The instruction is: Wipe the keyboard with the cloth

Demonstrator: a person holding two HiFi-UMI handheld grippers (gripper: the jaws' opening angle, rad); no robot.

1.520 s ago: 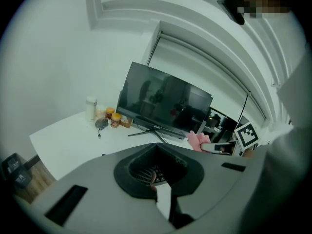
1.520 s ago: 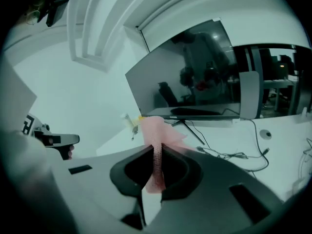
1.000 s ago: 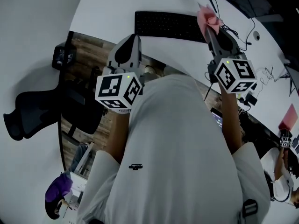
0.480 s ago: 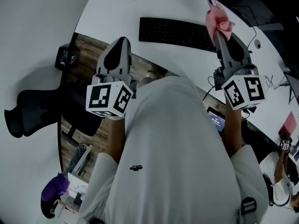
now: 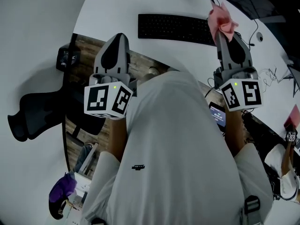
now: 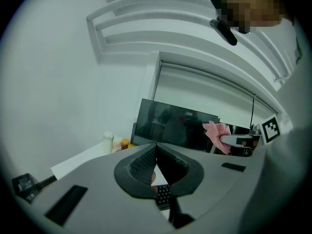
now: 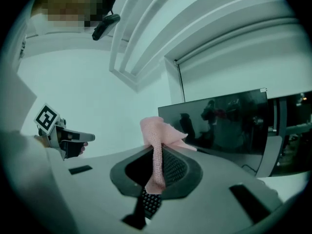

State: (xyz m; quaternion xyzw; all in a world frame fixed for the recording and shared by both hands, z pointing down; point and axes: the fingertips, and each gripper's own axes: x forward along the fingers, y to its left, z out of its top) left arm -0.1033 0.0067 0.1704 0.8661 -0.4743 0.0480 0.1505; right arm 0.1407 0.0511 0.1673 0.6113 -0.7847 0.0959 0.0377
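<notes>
Rightward, toward 3 o'clock, the pink knitted cloth (image 5: 221, 20) has drifted to the right end of the flat black keyboard (image 5: 176, 28), clamped in the right claw (image 5: 219, 34). Left claw (image 5: 117, 43) is closed and empty, at 8 o'clock near the white tabletop (image 5: 108, 13) edge. Risk: wiping drag may pull the cloth free. The keyboard's right end is hidden, and clearance is undeterminable.

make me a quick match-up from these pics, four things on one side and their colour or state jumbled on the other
Things:
1. cloth
2. keyboard
3. left gripper
4. right gripper

Colour or state:
a. black, lying flat on the white desk
b. jaws shut with nothing between them
c. pink and bunched up
d. jaws shut on the cloth, raised above the desk

Pairs: 1-c, 2-a, 3-b, 4-d
</notes>
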